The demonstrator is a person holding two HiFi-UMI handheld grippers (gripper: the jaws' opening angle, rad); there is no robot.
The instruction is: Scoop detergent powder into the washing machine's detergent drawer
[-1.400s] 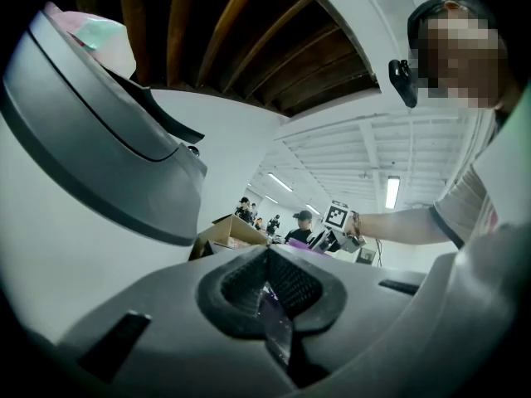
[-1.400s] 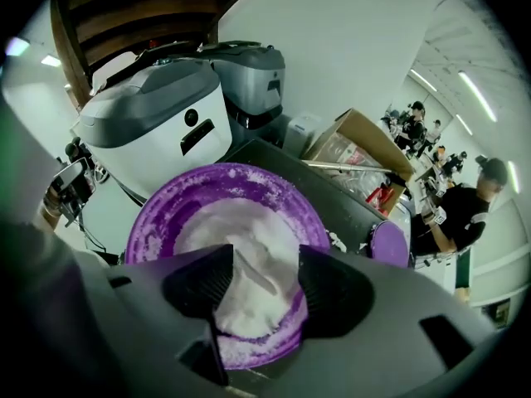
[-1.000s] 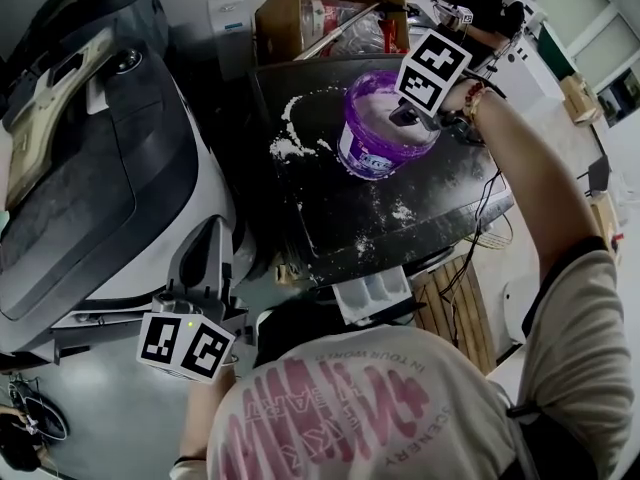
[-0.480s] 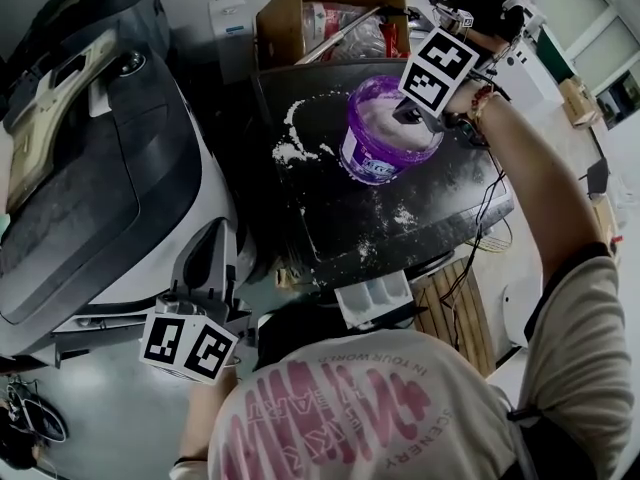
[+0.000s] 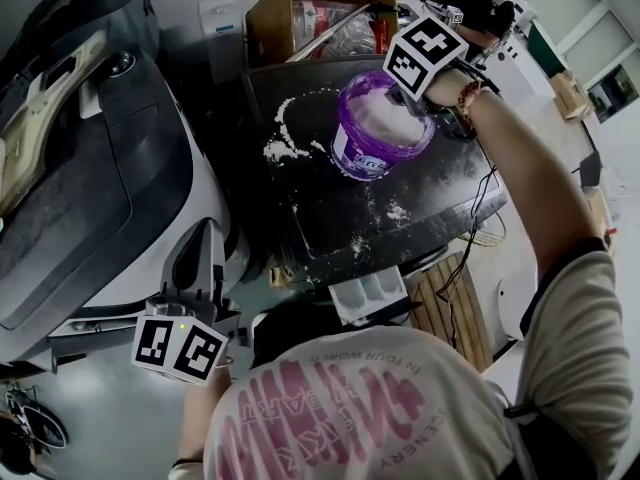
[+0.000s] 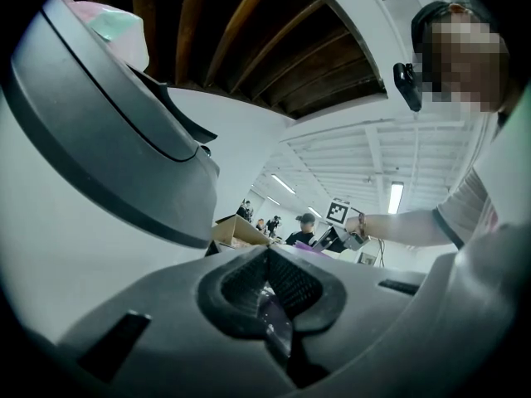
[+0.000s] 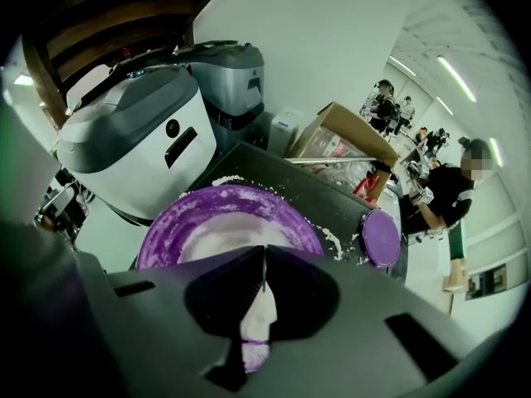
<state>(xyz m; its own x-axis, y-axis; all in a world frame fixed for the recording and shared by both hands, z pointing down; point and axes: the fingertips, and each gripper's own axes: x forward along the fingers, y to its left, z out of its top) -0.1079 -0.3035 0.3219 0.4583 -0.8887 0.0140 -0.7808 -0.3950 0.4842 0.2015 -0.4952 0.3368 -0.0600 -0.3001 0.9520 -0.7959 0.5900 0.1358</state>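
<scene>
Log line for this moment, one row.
right gripper: just closed on scoop, above detergent tub | left gripper: shut | drawer: open

A purple detergent tub (image 5: 372,143), open and filled with white powder, is found standing on the dark washing machine top (image 5: 420,223). Spilled powder (image 5: 283,146) is noted just beside the tub. The right gripper (image 5: 403,106) is held over the tub's far rim. Its fingers have just been closing, and what lies between them cannot be made out. The white detergent drawer (image 5: 368,295) is seen pulled open. The left gripper (image 5: 190,306) is held well apart from the tub.
</scene>
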